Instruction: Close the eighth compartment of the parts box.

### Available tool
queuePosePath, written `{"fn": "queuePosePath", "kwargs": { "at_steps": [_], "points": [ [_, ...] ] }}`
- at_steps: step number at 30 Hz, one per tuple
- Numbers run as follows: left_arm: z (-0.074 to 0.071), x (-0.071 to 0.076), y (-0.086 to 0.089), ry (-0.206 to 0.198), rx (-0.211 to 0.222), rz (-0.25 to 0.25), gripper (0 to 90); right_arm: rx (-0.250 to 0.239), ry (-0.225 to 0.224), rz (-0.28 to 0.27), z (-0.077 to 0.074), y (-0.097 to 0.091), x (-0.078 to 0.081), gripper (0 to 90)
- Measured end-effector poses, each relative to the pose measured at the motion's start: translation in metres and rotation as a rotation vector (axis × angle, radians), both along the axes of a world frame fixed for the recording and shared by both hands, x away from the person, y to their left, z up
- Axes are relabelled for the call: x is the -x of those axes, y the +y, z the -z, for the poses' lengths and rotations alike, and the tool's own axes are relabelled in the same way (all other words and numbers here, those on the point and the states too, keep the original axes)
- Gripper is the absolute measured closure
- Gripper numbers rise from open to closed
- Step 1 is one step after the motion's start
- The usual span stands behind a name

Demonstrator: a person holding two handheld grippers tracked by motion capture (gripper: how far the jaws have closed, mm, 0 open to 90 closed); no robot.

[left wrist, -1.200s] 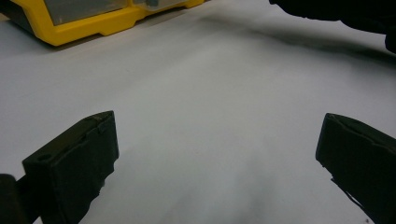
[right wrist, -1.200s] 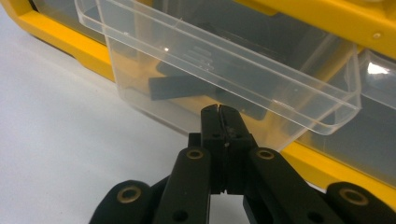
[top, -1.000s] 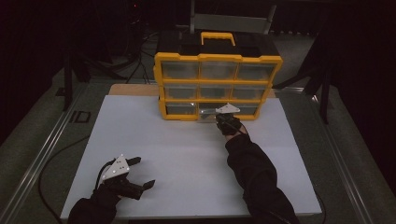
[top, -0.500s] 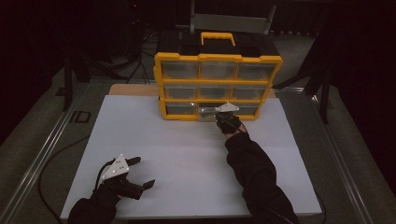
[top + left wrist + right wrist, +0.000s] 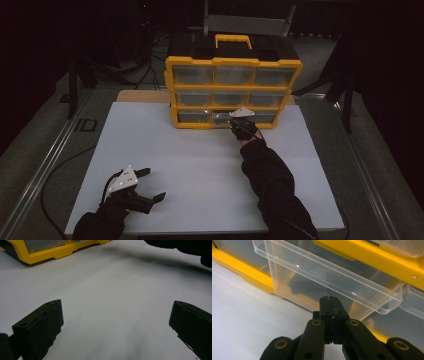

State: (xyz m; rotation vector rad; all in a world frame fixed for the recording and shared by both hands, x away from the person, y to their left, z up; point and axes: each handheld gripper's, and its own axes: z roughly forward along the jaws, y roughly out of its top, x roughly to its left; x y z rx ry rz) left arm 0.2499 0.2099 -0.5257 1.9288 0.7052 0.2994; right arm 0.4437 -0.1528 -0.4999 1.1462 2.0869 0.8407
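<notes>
One yellow drawer cabinet (image 5: 233, 92) at the far edge of the white table (image 5: 200, 165): nine clear drawers, three rows of three. One, the bottom-row middle drawer (image 5: 327, 282), stands pulled partly out, directly ahead of the right gripper (image 5: 329, 301). That gripper's two jaws are pressed together, tips against the drawer's clear front wall; whether they pinch any part of it cannot be told. Left gripper (image 5: 150, 185) near the table's near edge, well apart from the cabinet, two jaws spread wide, nothing between them
</notes>
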Motion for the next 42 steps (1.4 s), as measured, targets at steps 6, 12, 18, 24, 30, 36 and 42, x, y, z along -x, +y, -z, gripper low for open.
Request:
{"fn": "queuePosePath", "kwargs": {
  "at_steps": [6, 12, 18, 24, 30, 36, 42],
  "points": [
    [0.000, 0.000, 0.000, 0.002, 0.002, -0.001, 0.0, 0.005, -0.001, 0.004, -0.001, 0.001, -0.003, 90.0],
    [0.000, 0.000, 0.000, 0.001, 0.004, -0.001, 0.0, 0.007, -0.009, 0.014, -0.002, 0.003, -0.006, 90.0],
    [0.000, 0.000, 0.000, -0.002, 0.002, 0.000, 0.0, 0.020, -0.015, 0.017, -0.002, 0.004, -0.009, 90.0],
    [0.000, 0.001, 0.000, -0.002, 0.002, 0.001, 0.0, 0.024, -0.012, 0.020, -0.001, 0.005, -0.011, 90.0],
    [0.000, 0.000, 0.000, -0.002, 0.005, 0.001, 0.0, 0.035, -0.021, 0.025, 0.000, 0.006, -0.015, 90.0],
    [0.000, 0.001, 0.001, -0.001, 0.005, 0.001, 0.0, 0.033, -0.021, 0.022, -0.001, 0.008, -0.017, 90.0],
    [0.000, 0.001, 0.000, -0.001, 0.004, 0.001, 0.0, 0.048, -0.025, 0.016, -0.001, 0.009, -0.017, 90.0]
  ]
}}
